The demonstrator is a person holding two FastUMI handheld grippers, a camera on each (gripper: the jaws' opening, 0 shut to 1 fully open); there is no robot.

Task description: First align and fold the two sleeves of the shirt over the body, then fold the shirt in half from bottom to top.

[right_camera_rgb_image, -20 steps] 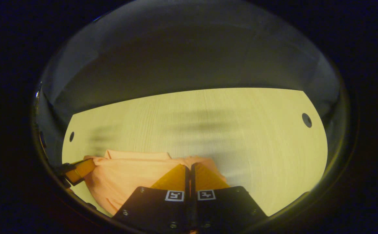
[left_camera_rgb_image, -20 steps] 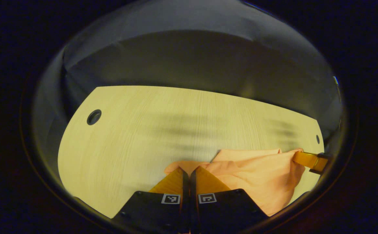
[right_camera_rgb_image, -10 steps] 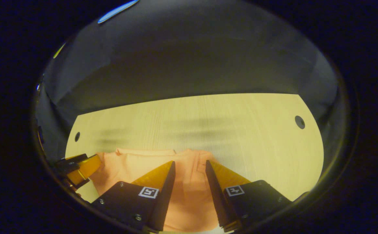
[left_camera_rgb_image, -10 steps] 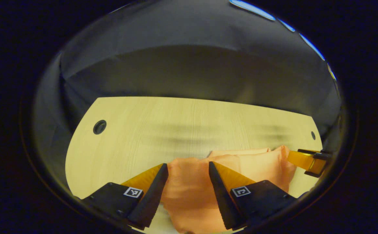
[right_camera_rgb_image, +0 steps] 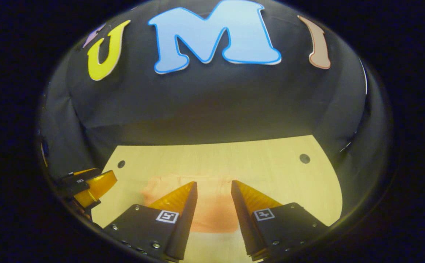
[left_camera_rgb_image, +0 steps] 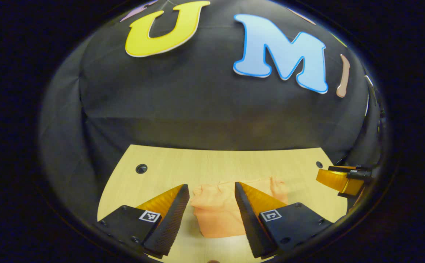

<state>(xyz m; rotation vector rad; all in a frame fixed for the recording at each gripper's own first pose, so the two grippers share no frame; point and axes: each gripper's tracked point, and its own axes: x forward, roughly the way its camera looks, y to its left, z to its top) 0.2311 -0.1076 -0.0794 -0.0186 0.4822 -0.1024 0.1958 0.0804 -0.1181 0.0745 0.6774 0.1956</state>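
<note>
The soft peach shirt (left_camera_rgb_image: 217,210) lay folded into a compact, rumpled bundle on the pale wood-grain table (left_camera_rgb_image: 212,164); the left gripper (left_camera_rgb_image: 210,212) hung above it, its ridged wedge fingers spread wide and holding nothing; the right gripper (right_camera_rgb_image: 214,213) hovered likewise, spread wide and empty, over the shirt's blurred edge.

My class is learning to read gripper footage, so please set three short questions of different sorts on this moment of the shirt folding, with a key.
1. True or false: the left tongs are shut on the shirt.
2. What does the shirt lie on? A) table B) chair C) floor
3. Fill in: the right tongs stand ____, holding nothing.

Key:
1. False: their fingers are spread, with the shirt lying loose between them.
2. A, the table.
3. open
</note>
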